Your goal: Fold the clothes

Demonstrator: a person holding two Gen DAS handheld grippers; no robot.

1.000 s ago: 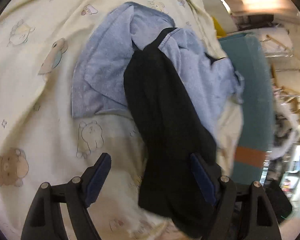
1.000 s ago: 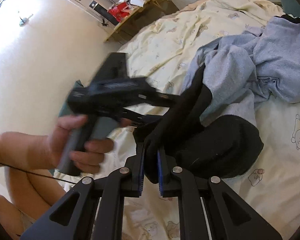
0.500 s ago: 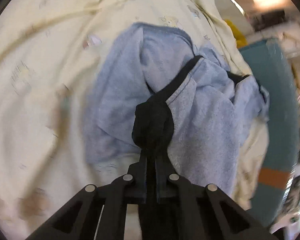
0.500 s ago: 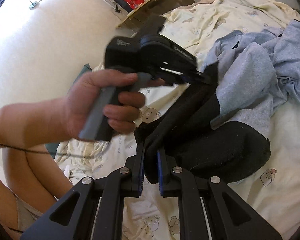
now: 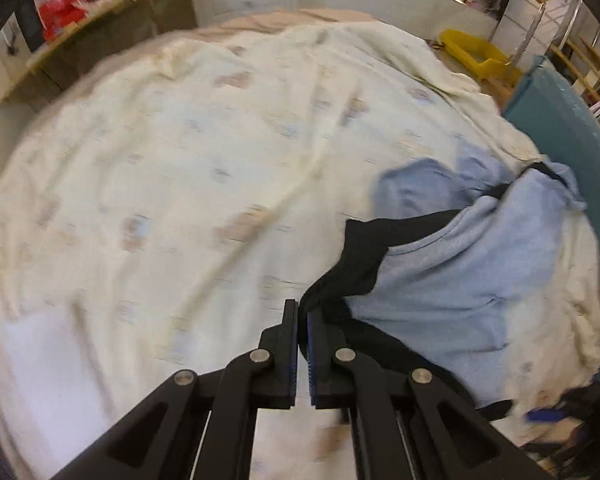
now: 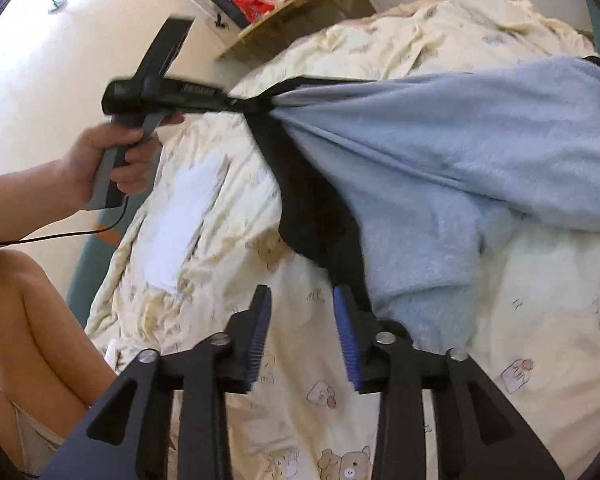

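Cream bear-print bedspread [image 6: 520, 320] under blue-grey garment [image 6: 440, 152], cluttered wooden shelf [image 6: 284, 24] beyond.

Right hand-held gripper [image 6: 302, 320] opening — left hand-held gripper [image 6: 236, 101] pinches garment [image 6: 440, 168].

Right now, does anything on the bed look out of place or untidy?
Yes. The blue and black garment is bunched, not flat: the left claw pulls its black edge up and taut, while the rest lies crumpled on the cream bedsheet.

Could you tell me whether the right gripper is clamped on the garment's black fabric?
No: the right gripper has its jaws opening with only bedsheet between them, the black fabric lying beyond.
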